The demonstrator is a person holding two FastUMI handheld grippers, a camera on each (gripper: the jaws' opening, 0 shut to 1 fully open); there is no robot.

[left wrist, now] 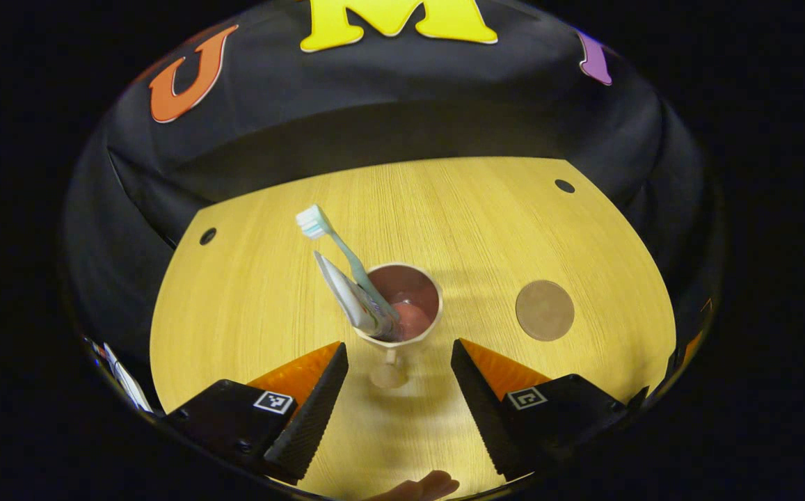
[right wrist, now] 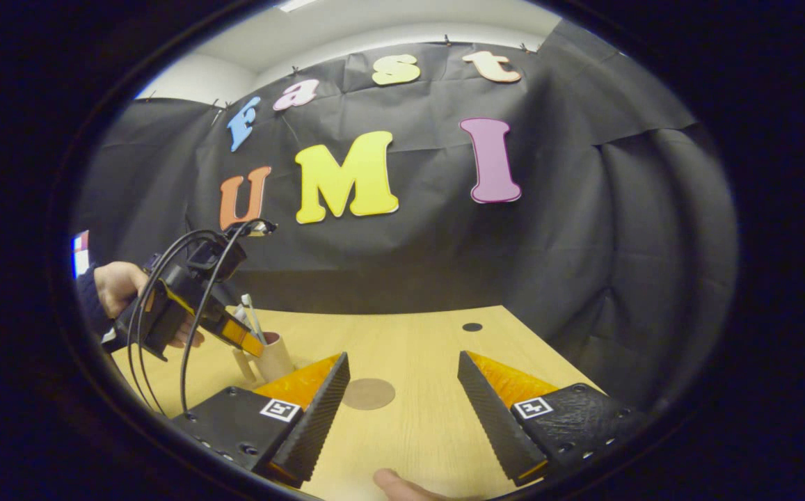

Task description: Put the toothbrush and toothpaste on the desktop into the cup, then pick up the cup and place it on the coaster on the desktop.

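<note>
A beige cup with a reddish inside stands on the wooden desktop. A pale green toothbrush and a toothpaste tube lean out of it toward the left. My left gripper is open just above and in front of the cup, whose handle lies between the tips. A round brown coaster lies to the cup's right. In the right gripper view, my right gripper stands open over the desktop with nothing in it, the coaster ahead, and the left gripper over the cup.
A hand holds the left gripper, with cables looping off it. Small dark holes mark the desktop's far corners. Black cloth walls the booth behind the desk. A fingertip shows at the near edge.
</note>
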